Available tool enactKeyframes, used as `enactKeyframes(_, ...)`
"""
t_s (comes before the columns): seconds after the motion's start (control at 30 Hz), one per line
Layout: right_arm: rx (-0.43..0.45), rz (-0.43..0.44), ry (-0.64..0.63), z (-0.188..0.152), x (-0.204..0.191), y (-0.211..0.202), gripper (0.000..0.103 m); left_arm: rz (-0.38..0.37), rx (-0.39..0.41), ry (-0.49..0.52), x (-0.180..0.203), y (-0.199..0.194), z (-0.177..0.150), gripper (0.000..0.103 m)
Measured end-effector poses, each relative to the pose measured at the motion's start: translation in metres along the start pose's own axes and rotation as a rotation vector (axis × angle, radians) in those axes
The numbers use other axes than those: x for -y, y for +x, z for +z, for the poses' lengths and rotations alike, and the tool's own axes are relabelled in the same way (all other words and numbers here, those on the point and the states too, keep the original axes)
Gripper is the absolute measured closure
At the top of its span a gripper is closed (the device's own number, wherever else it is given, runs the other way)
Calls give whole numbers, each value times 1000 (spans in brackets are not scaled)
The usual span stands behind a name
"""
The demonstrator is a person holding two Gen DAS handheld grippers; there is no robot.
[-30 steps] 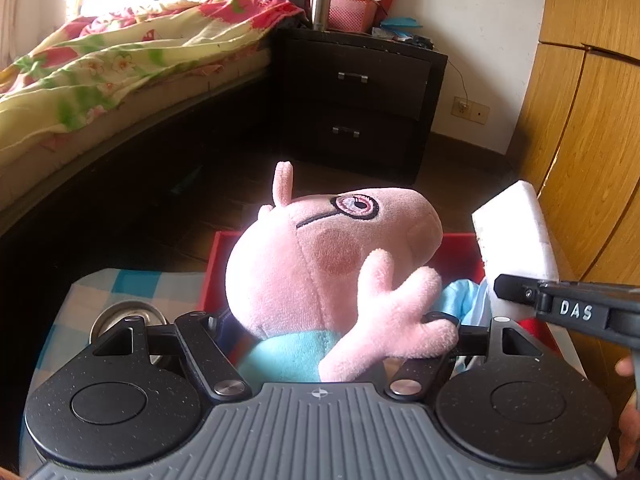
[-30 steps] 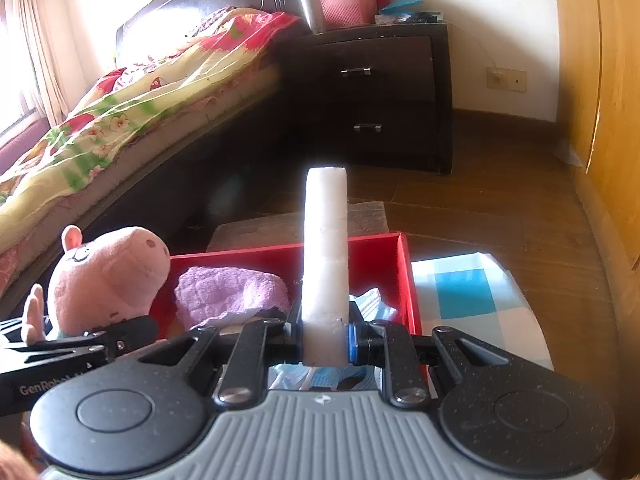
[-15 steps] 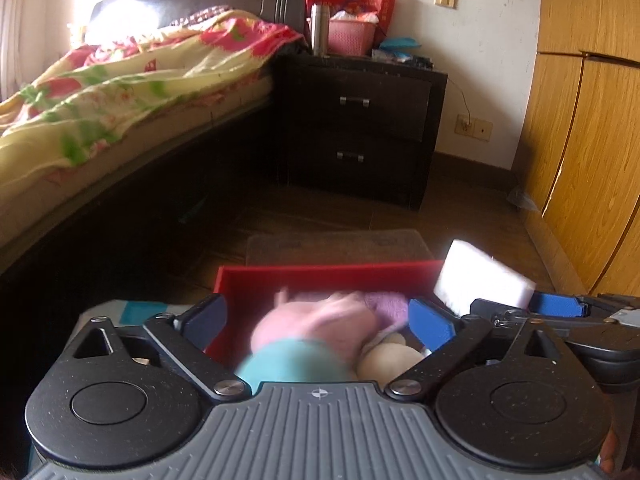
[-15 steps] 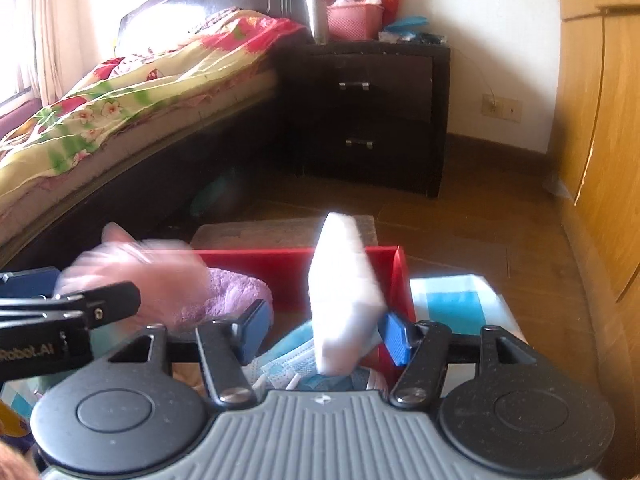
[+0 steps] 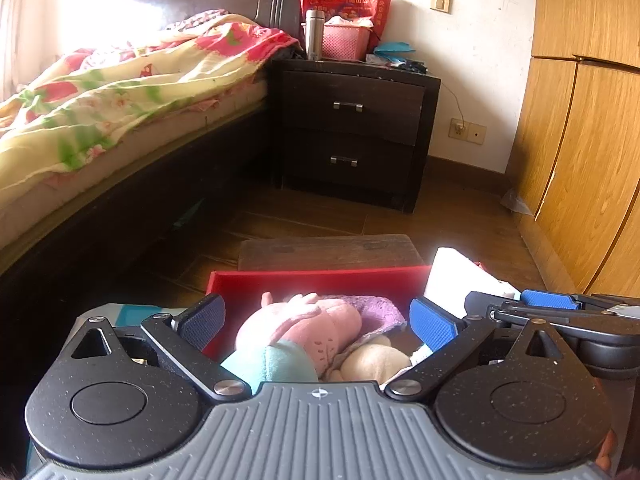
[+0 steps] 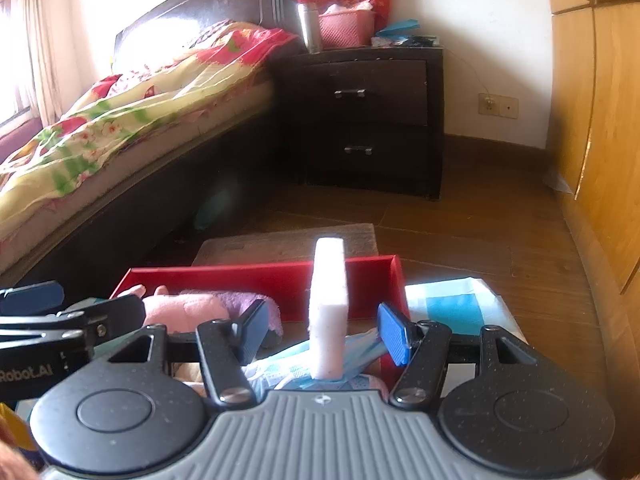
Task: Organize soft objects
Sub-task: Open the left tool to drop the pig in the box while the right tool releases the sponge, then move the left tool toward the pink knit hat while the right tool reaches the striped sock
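A pink pig plush in a teal top lies in the red box, on a purple towel and beside a cream plush. My left gripper hovers over it, open wide, pads clear of the pig. A white sponge stands on edge in the box's right half, on blue face masks. My right gripper is open around it, with a gap on both sides. The pig and my left gripper show at the left of the right wrist view.
The box sits on a blue-and-white checked cloth. A brown mat lies on the floor behind it. A bed runs along the left, a dark nightstand stands at the back, and a wooden wardrobe stands to the right.
My left gripper opened and the pig dropped from upright into the box. My right gripper opened off the white sponge, which tipped briefly and now stands in the box.
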State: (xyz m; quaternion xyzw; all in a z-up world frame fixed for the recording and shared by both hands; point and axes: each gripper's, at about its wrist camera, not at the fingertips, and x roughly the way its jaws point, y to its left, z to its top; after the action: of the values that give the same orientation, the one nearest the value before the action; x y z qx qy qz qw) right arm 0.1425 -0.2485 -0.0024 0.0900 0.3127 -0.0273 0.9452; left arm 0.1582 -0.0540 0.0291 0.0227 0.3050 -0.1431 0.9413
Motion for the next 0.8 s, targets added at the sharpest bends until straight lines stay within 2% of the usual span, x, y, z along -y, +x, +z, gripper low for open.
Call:
enactKeyframes(0.37,13,10,1,4,0,-12,65,-9,5,27,9,-9,1,8)
enactKeyframes(0.63,37,12,23,13,3,-42,64,-6,24,42,19,-34,5,8)
enactKeyframes(0.8,44,43,63,19,6,-61,64,-10,44,45,22,-53,10,8)
